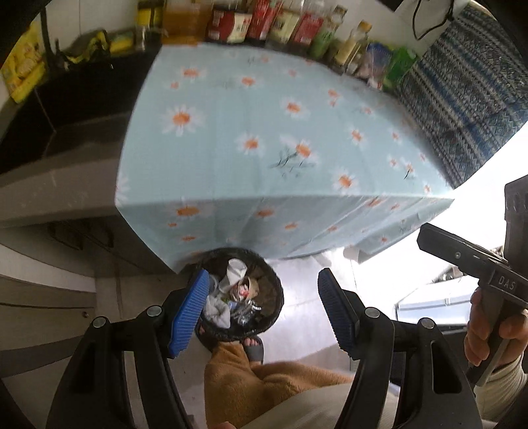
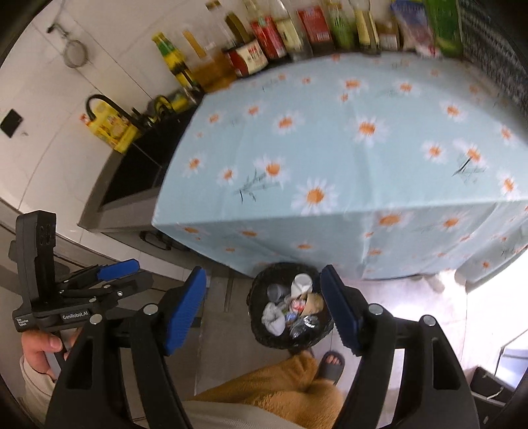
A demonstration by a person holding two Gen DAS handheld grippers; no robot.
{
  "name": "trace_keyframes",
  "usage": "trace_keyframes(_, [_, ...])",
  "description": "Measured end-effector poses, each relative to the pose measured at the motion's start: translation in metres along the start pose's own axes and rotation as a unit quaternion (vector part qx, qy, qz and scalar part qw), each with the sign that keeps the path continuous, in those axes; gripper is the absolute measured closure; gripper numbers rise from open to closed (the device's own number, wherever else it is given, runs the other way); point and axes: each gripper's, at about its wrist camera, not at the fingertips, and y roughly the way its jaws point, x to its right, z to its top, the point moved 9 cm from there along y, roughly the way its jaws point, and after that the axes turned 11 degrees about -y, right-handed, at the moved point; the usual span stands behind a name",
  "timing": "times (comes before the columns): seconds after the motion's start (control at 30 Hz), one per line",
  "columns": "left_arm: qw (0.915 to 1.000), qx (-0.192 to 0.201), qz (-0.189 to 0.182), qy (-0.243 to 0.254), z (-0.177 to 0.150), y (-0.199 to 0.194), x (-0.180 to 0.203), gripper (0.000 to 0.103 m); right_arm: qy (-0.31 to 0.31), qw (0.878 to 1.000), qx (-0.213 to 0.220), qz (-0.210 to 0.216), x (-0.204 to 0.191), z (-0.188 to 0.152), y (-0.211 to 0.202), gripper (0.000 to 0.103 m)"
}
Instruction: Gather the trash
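While both empty, the left gripper (image 1: 262,310) and right gripper (image 2: 264,308) hover above the trash basket (image 2: 260,316).

1. Daylight flooded in from the right, blowing the floor (image 1: 429,250) out to pure white in both views.
2. The flowered cloth (image 2: 330,138) on the surface was evenly lit but smeared by motion blur.
3. The bottles (image 1: 264,23) along the wall were the most blurred.
4. Fisheye curvature bent every edge, with black vignette corners.
5. The sink (image 2: 142,165) lay in deep shadow.

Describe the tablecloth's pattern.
Light blue tablecloth with white, orange-centred daisies; clearest in the right wrist view.
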Motion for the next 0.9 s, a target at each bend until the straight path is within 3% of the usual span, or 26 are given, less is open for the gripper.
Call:
trace_keyframes(0.1, [0.9996, 0.027, 0.007, 0.006, 0.000, -0.020, 0.018, 0.037, -0.010, 1.000, 0.026, 0.002, 0.002, 0.006, -0.028, 0.022])
trace_keyframes(0.27, [0.9970, 0.074, 0.018, 0.011, -0.004, -0.046, 0.038, 0.034, -0.031, 0.998, 0.054, 0.006, 0.005, 0.010, -0.063, 0.022])
trace_keyframes(0.57, [0.9920, 0.121, 0.027, 0.021, -0.008, -0.086, 0.072, 0.030, -0.052, 0.994, 0.100, 0.001, 0.013, 0.008, -0.117, 0.019])
trace_keyframes(0.63, [0.9909, 0.130, 0.026, 0.024, -0.006, -0.094, 0.078, 0.021, -0.054, 0.992, 0.110, -0.002, 0.014, 0.010, -0.128, 0.019])
trace_keyframes(0.73, [0.9890, 0.143, 0.028, 0.028, -0.003, -0.105, 0.089, 0.018, -0.053, 0.991, 0.126, -0.006, 0.016, 0.014, -0.141, 0.009])
trace_keyframes(0.9, [0.9864, 0.156, 0.025, 0.044, 0.003, -0.117, 0.103, 0.007, -0.058, 0.987, 0.148, -0.019, 0.016, 0.019, -0.159, 0.005])
